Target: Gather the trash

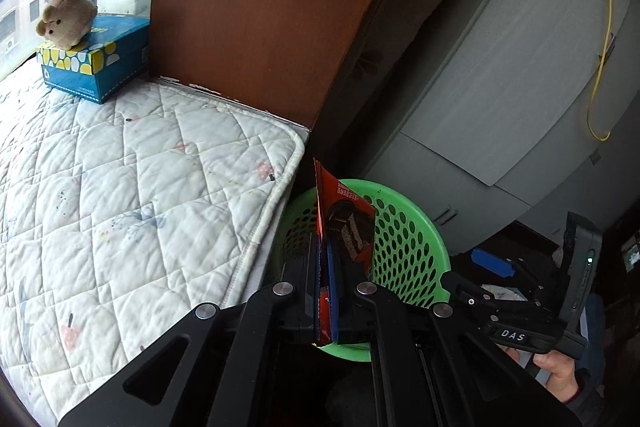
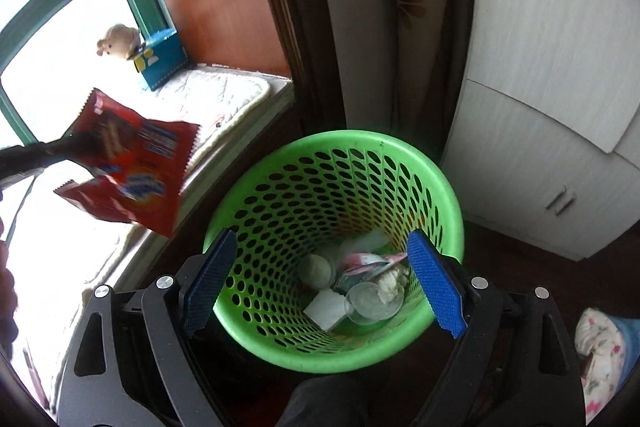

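My left gripper (image 1: 325, 259) is shut on a red snack wrapper (image 1: 347, 219), which stands edge-on above the rim of the green perforated bin (image 1: 404, 235). The right wrist view shows the same wrapper (image 2: 128, 167) hanging at the left, beside the bin (image 2: 336, 163), pinched by the left gripper (image 2: 70, 143). My right gripper (image 2: 326, 279) is open wide over the bin's mouth, nothing between its blue pads (image 2: 436, 283). Inside the bin lie a clear plastic cup (image 2: 372, 301), white paper (image 2: 326, 307) and a pink-and-white wrapper (image 2: 368, 261).
A quilted white mat (image 1: 120, 195) covers the window ledge left of the bin. On it stand a blue tissue box (image 1: 96, 63) and a plush toy (image 1: 66, 17). A white cabinet (image 1: 520, 87) and a brown wooden panel (image 1: 260, 7) stand behind the bin.
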A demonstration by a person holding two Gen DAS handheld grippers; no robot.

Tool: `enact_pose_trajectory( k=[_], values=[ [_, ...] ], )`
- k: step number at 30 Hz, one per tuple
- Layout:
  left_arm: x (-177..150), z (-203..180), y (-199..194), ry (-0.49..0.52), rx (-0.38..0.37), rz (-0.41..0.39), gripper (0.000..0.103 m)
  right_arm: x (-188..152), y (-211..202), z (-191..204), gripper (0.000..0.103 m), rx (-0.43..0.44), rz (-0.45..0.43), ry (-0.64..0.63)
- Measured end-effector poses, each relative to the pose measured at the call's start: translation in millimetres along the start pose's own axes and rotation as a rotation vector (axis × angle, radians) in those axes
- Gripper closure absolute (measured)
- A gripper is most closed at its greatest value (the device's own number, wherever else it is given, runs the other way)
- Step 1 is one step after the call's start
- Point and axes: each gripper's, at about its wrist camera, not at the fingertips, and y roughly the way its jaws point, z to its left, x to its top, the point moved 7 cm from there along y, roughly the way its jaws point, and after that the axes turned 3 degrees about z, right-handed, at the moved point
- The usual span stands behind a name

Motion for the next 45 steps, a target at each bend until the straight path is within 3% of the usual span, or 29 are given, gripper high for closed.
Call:
enact_pose_trajectory(
  k=[12, 13, 17, 22, 24, 30, 33, 45],
  values=[
    [-12.8, -33.1, 44.3, 0.023, -0.026, 0.072, 0.097, -14.5, -19.0, -10.5, 0.017, 0.012, -0.021, 0.028],
    [-14.6, -34.5, 47.1, 0.022, -0.031, 0.079, 0.093, -15.6, -19.1, -11.1, 0.017, 0.013, -0.019, 0.031],
    [-18.5, -36.1, 52.7, 0.006, -0.033, 0.076, 0.059, -21.1, -19.3, -13.4, 0.017, 0.017, -0.014, 0.041],
    [-21.1, -35.1, 47.7, 0.005, -0.030, 0.072, 0.052, -24.0, -21.0, -10.6, 0.017, 0.029, -0.013, 0.044],
    [-21.9, -29.7, 40.6, 0.001, -0.001, 0.060, 0.041, -24.8, -23.2, -8.0, 0.017, 0.032, -0.017, 0.041],
    [-25.1, -10.4, 11.9, -0.020, 0.050, 0.011, 0.035, -24.8, -29.0, 10.4, 0.016, 0.054, -0.029, 0.017],
    [-26.1, 2.5, -6.7, -0.022, 0.113, -0.024, 0.022, -22.9, -32.9, 24.2, 0.015, 0.049, -0.044, -0.012],
    [-35.5, 53.3, -78.7, -0.006, 0.322, -0.145, 0.009, -10.8, -43.8, 88.4, 0.010, 0.043, -0.093, -0.155]
  ],
)
